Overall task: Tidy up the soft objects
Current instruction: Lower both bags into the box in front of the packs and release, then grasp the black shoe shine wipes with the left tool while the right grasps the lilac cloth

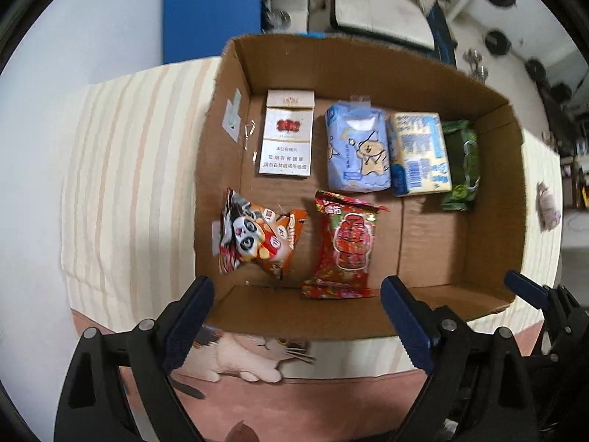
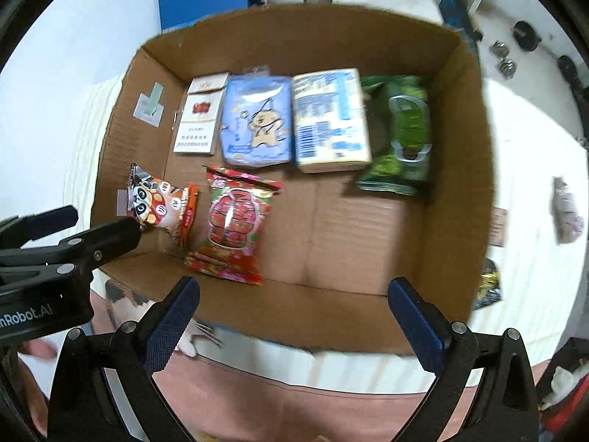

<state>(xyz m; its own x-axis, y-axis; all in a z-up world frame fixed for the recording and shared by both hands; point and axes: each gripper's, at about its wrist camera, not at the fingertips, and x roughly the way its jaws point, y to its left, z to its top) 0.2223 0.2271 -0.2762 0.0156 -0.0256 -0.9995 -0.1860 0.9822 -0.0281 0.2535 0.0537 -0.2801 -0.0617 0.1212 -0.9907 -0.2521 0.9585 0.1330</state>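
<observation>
An open cardboard box (image 1: 368, 70) (image 2: 294, 33) lies below both grippers. In its far row sit a white cigarette pack (image 1: 287, 136), a blue tissue pack (image 1: 357, 151), a yellow-and-blue tissue pack (image 1: 419, 154) and a green wipes pack (image 1: 460, 165). The near row has a panda snack bag (image 1: 257, 235) and a red snack bag (image 1: 346, 246). My left gripper (image 1: 297, 285) hangs open over the box's near wall, holding nothing. My right gripper (image 2: 294, 284) is also open and empty above the near wall, beside the red bag (image 2: 235, 224).
The box stands on a striped cloth (image 1: 121, 169) with a cat print (image 1: 257, 357) at its near edge. A small greyish soft item (image 2: 567, 210) and a dark packet (image 2: 489, 287) lie on the cloth right of the box. A blue panel (image 1: 210, 11) stands behind.
</observation>
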